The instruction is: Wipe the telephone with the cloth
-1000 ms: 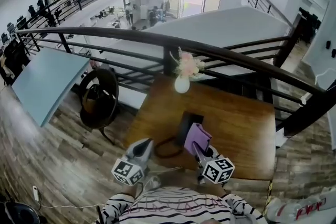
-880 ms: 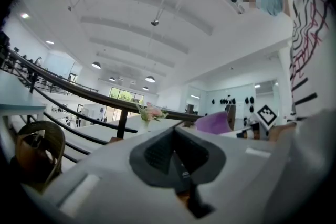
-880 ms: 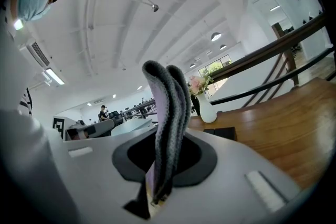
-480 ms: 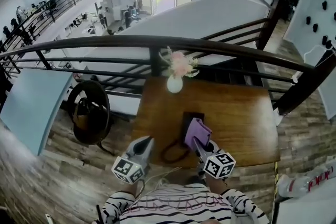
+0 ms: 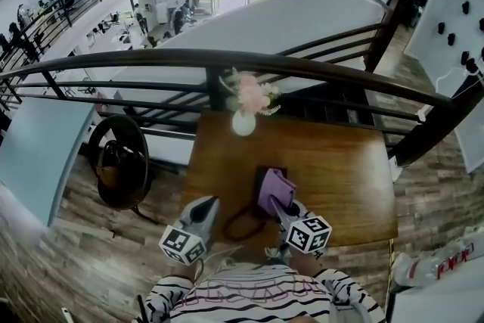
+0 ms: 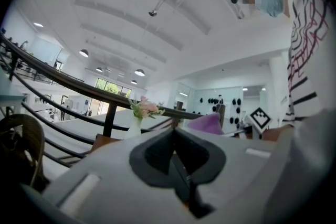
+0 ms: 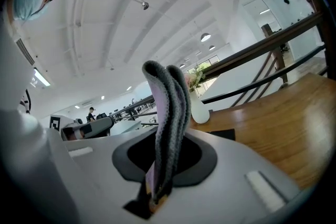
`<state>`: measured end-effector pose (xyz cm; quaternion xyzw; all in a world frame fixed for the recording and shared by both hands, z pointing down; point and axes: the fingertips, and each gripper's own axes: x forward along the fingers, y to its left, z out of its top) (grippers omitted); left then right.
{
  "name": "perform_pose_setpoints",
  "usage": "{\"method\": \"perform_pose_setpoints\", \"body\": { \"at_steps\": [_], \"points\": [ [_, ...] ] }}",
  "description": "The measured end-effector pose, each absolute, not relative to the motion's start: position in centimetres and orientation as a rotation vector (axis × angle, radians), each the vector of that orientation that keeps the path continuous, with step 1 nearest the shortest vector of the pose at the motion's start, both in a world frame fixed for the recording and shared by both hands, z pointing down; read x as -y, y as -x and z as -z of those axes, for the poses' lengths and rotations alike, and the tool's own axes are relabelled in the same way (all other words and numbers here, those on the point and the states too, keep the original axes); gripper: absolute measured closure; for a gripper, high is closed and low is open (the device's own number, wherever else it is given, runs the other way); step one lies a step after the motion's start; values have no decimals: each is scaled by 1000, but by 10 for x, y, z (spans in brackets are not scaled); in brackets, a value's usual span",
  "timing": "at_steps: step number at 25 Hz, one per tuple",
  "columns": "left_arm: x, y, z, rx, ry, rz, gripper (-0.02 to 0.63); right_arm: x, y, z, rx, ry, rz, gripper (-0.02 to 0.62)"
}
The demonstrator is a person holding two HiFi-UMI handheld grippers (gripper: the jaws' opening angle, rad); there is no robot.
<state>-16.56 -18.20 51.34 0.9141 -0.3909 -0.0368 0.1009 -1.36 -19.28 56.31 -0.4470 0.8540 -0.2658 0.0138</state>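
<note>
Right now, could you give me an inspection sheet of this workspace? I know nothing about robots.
Surface: brown wooden table, set against a railing.
Job's things: black telephone on the table; purple cloth held over it, contact unclear.
Clutter: white vase of pink flowers at the table's far edge.
Grippers: left gripper shut, empty; right gripper shut on the purple cloth.
Cables: dark looped cord beside the black telephone.
Surroundings: dark metal railing; round wicker chair left of the table.

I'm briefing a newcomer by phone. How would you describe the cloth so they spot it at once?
Find the wooden table by the dark railing, with a white vase at its far edge. Near its front edge, the right gripper pinches the cloth: folded, and the only lilac thing there.
</note>
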Motion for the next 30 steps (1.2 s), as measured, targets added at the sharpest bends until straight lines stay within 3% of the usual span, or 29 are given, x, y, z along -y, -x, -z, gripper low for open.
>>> {"method": "perform_pose_setpoints", "body": {
  "at_steps": [15, 30],
  "points": [
    [194, 135, -509, 1333, -2636, 128, 604, 261, 26, -624, -2902, 1196, 980, 545],
    [184, 139, -519, 1429, -2551, 130, 604, 300, 27, -690, -2974, 1324, 1220, 543]
  ]
}}
